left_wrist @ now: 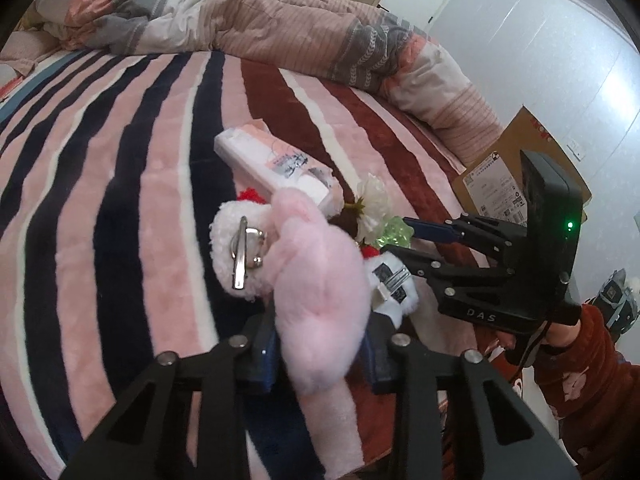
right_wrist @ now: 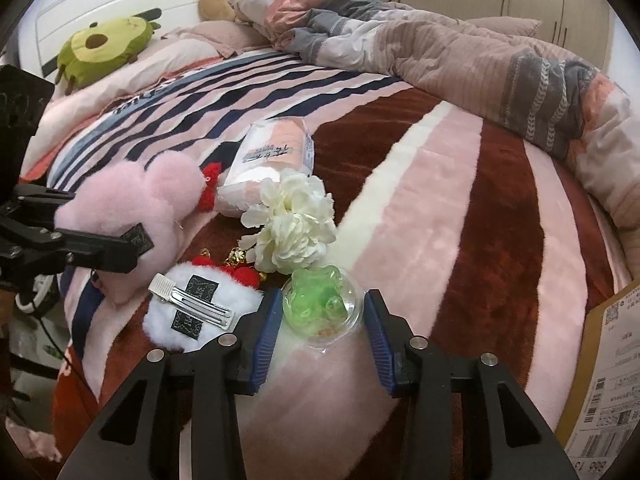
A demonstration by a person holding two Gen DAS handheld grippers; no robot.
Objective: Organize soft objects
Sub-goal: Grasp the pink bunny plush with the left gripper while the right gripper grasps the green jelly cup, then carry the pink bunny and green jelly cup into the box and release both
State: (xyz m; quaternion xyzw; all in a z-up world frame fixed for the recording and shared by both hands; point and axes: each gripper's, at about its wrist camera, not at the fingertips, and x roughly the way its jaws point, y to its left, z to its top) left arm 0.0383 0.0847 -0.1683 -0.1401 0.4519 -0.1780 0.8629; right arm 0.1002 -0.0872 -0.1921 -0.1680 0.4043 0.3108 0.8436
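Your left gripper (left_wrist: 320, 354) is clamped on the pink plush (left_wrist: 316, 280), blue pads pressed into its fluffy body on both sides; the plush is lifted off the striped blanket (left_wrist: 120, 184) and fills the lower middle of the left wrist view. A white fluffy hair clip (left_wrist: 240, 252) with a silver metal clasp sits right against the plush's left side; can't tell if it's attached or just behind. Your right gripper (right_wrist: 323, 322) has its jaws spread wide on either side of the clear ball with green toy inside (right_wrist: 323, 306), which rests on the blanket; the blue pads stand just beside the ball but contact isn't clear, so nothing is squeezed there. Just left of the ball lies a second white fluffy clip (right_wrist: 196, 312) with a silver clasp and red trim, flat on the blanket. Beyond the ball is the white fabric flower (right_wrist: 294, 222), touching or nearly touching it, and beyond the flower the wrapped tissue pack (right_wrist: 272, 160), lying tilted. A small gold bell piece (right_wrist: 238, 256) lies between the flower and the clip. The rumpled duvet (right_wrist: 460, 56) is bunched along the far side of the bed; an avocado plush (right_wrist: 104, 46) is well apart near the headboard. A cardboard box (left_wrist: 516, 176) stands beside the bed at right.
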